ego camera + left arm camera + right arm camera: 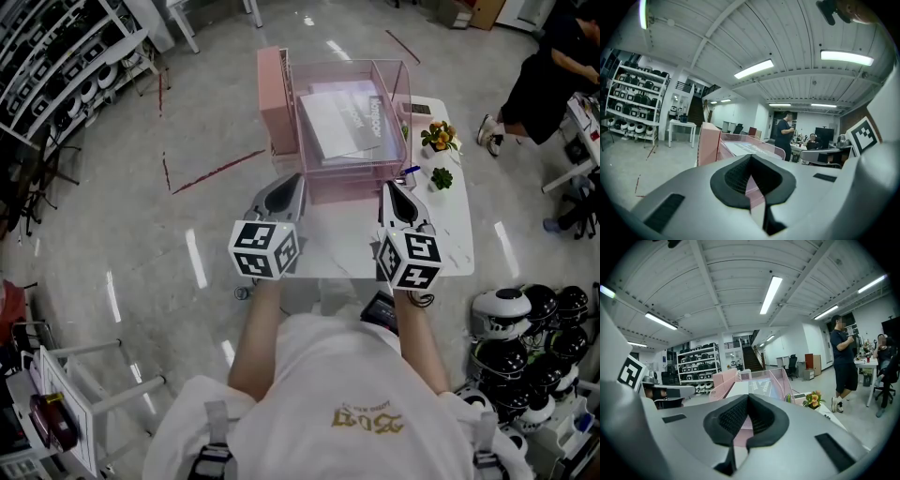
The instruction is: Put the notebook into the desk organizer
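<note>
White table [454, 234], notebook [342, 122] inside organizer [277, 103]

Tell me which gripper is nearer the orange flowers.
Right. In the head view the right gripper is just below and left of the flowers. The left gripper is farther left, across the organizer's front.

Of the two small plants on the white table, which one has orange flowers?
The plant farther from the person has them: it carries orange and yellow flowers. The nearer plant shows only green leaves.
</note>
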`<act>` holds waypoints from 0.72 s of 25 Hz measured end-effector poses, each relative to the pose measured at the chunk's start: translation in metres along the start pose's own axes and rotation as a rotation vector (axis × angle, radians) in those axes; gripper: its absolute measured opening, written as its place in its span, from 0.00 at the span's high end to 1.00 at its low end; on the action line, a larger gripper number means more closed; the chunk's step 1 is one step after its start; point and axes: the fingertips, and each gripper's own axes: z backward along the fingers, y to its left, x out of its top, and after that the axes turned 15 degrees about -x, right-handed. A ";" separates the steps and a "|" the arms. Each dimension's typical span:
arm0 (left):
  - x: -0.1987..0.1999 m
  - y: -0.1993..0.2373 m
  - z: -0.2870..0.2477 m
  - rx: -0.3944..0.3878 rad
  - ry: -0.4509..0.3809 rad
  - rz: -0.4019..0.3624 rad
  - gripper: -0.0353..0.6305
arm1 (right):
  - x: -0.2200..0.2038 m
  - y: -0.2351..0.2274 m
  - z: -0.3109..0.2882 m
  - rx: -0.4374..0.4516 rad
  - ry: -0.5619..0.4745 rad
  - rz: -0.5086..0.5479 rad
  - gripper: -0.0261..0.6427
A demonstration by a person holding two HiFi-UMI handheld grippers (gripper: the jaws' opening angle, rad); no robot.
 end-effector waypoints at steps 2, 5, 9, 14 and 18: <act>-0.001 -0.004 0.003 0.003 0.001 -0.003 0.92 | -0.001 -0.001 0.005 0.000 -0.003 -0.001 0.94; -0.003 -0.007 0.006 0.007 0.003 -0.007 0.92 | -0.002 0.000 0.011 0.004 -0.007 -0.001 0.94; -0.004 -0.010 0.007 0.009 0.006 -0.015 0.92 | -0.003 -0.001 0.013 0.006 -0.007 -0.004 0.94; -0.004 -0.012 0.007 0.009 0.008 -0.015 0.92 | -0.005 -0.001 0.015 0.009 -0.002 -0.008 0.94; -0.005 -0.013 0.007 0.006 0.010 -0.017 0.92 | -0.006 -0.001 0.016 0.009 0.001 -0.010 0.94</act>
